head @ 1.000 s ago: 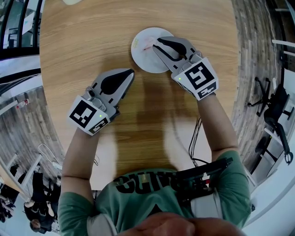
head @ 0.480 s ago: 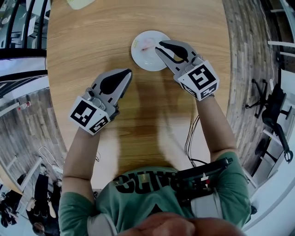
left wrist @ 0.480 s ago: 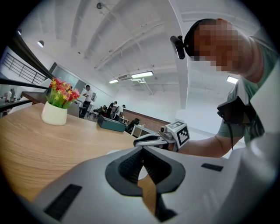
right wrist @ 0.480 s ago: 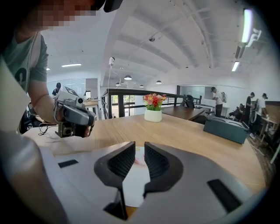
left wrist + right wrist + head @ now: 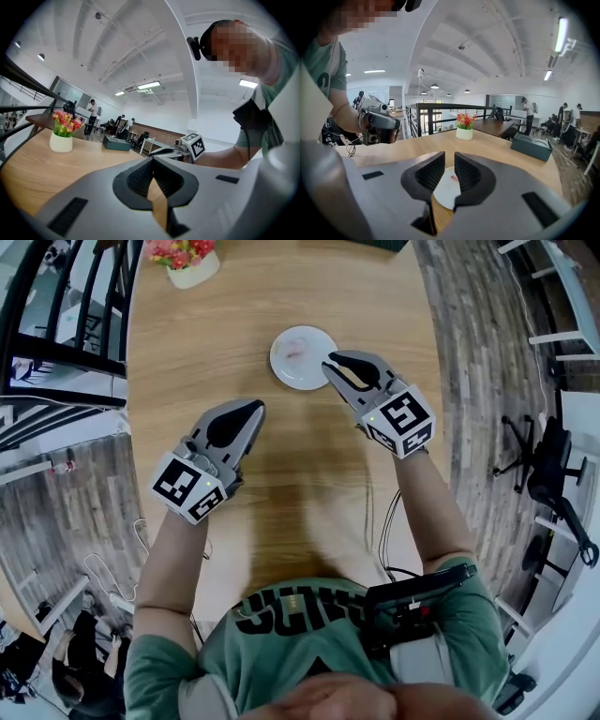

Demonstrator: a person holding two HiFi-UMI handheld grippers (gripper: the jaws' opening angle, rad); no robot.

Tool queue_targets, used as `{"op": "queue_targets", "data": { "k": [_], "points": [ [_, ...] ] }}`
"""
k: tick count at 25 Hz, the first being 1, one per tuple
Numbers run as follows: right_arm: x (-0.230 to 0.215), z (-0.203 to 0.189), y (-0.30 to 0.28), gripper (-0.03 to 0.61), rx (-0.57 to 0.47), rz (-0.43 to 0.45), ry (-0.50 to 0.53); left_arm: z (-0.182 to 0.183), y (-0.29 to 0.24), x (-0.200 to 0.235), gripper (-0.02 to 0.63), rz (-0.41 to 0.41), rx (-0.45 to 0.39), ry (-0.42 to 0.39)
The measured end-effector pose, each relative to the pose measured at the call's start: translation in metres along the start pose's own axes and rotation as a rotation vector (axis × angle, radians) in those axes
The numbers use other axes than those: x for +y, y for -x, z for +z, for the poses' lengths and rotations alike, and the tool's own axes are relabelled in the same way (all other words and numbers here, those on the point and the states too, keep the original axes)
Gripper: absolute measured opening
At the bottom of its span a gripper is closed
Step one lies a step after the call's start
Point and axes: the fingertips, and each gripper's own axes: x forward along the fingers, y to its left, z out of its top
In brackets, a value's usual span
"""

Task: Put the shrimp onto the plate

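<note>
Closed jaws are shown on the left gripper (image 5: 254, 408) in the head view, and it is held over the bare wooden table (image 5: 281, 484), well short of the white plate (image 5: 292, 373). The right gripper (image 5: 330, 362) is held at the near right rim of that plate, its tips just over the edge. The shrimp (image 5: 295, 352) is seen as a small pink piece lying on the plate, apart from both grippers. A white pot of flowers (image 5: 192, 263) stands at the far left of the table.

From the left gripper view, the left gripper (image 5: 151, 163) is seen with its ribbed pads pressed tip to tip and nothing caught between them. The flower pot (image 5: 62, 136) and a dark teal box (image 5: 117, 143) stand on the table beyond, and the right gripper (image 5: 161, 151) is seen to the right with its marker cube (image 5: 195, 146).

From the right gripper view, the right gripper (image 5: 450, 161) is seen with a narrow gap left between its pads, and nothing is gripped. Through that gap the plate (image 5: 443, 192) is visible with the shrimp (image 5: 453, 178) lying on it. The left gripper (image 5: 377, 122) appears at the left, the flower pot (image 5: 464, 127) behind and the teal box (image 5: 532, 143) at the right.
</note>
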Motion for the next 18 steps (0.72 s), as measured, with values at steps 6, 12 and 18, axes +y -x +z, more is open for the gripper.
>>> {"op": "queue_targets", "data": {
  "k": [6, 12, 18],
  "points": [
    [0.030, 0.035, 0.043, 0.064, -0.011, -0.018, 0.012, 0.028, 0.040, -0.035, 0.005, 0.019, -0.023, -0.019],
    [0.058, 0.057, 0.089, 0.064, -0.020, -0.031, 0.004, 0.048, 0.074, -0.077, 0.005, 0.030, -0.034, -0.023],
    [0.090, 0.085, 0.122, 0.063, -0.039, -0.027, 0.000, 0.068, 0.112, -0.114, 0.005, 0.044, -0.047, -0.032]
  ]
}}
